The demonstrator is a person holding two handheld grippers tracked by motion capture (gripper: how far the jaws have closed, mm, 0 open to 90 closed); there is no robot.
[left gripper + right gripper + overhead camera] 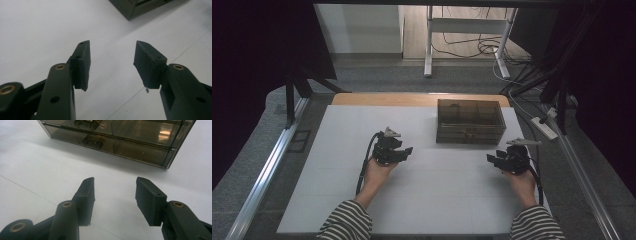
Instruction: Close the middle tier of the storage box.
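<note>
A smoked, see-through drawer box [470, 121] stands toward the far edge of the desk [362, 200], a little right of the middle, with its two drawer fronts turned to the person's side. The left gripper [408, 150] is held over the middle of the desk, near the box's front left corner, and its jaws are spread with nothing but bare desk seen between them in the left gripper view. The right gripper [490, 159] is held near the right edge, apart from the box's front right corner; its jaws too stand spread and empty, and in the right gripper view the lower drawer's small handle [92, 141] is seen ahead and off to the left of the gap.

Several slips can be judged likely from here. The handles are small and shallow (the upper one [84, 123] is cut off at the frame's top), so a pad could slide off or catch the wrong drawer. The box looks light and is held down by nothing, so a pull on a drawer could drag the whole box toward the near edge unless it is steadied by the other gripper. A jaw brought in too low could strike the desk.
</note>
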